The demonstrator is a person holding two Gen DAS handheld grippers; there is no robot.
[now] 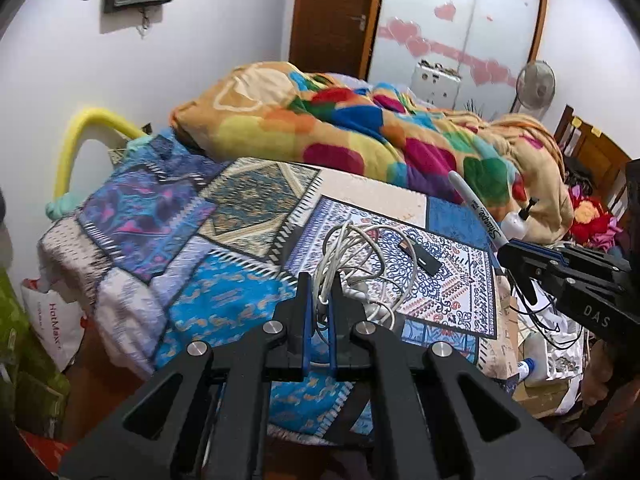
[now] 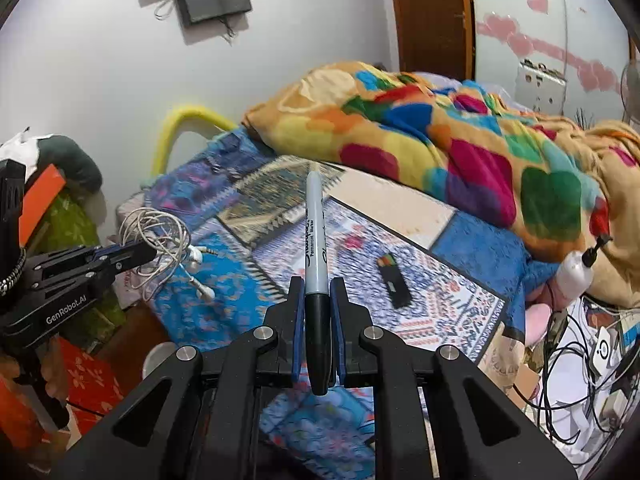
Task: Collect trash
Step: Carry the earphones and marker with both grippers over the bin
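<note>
Both grippers raised over the bed, each holding trash

The left gripper [image 1: 319, 284], tilted downward, clamps a tangle of white cable [image 1: 360, 256] lifted off the bedspread [image 1: 224, 304]; the right gripper [image 2: 318, 292], likewise tilted, pinches a marker [image 2: 315, 240] pointing forward. A small black stick [image 2: 394, 280] lies on the bedspread beyond, a blanket [image 2: 440, 132] behind.

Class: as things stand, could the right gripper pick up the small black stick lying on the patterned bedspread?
Probably not yet. The right gripper is shut on a grey-and-black marker pen, so its jaws are occupied, though nothing covers the small black stick on the patterned bedspread.
</note>
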